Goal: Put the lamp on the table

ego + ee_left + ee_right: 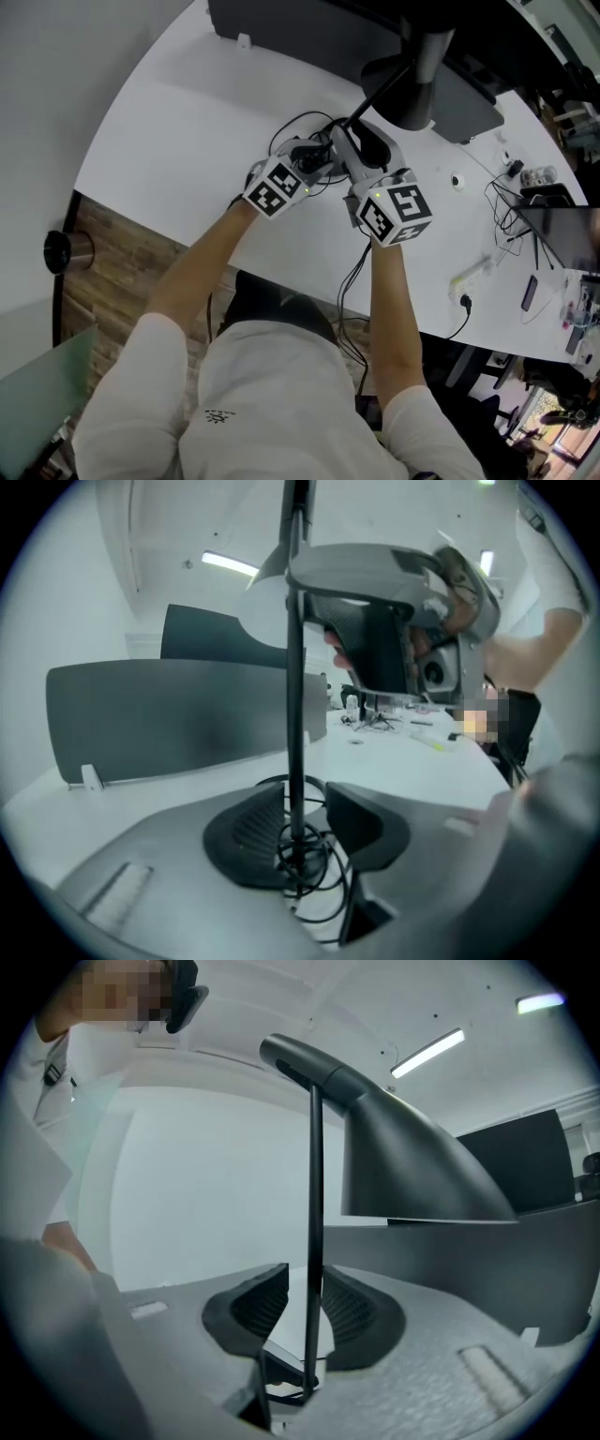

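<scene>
I have both tools at the black desk lamp with the cone-shaped dark shade (412,94), which stands upright near the middle of the round white table (178,141). Its thin black metal stem (295,686) rises straight up between the jaws of my left gripper (305,808). Those jaws are set narrow around the rod, with a sliver of daylight on the right side, so I judge they are not clamped. My right gripper (305,1283) faces the same stem from the other side. It is in the same state: a narrow gap, the rod close to one pad, and white showing beside the other.

A loose black power cable (314,878) lies coiled round the foot of the stem. The foot itself sits low behind my jaws, and I cannot tell whether it rests fully on the table.

I expect the lamp to be top-heavy, with the wide shade carried high on a slim, stiff, smooth rod that could slide or spin in ribbed pads. The best hold seems low on the stem, one gripper above the other, squeezed firmly. The shade looks too broad to grasp. The trailing cable could snag.
</scene>
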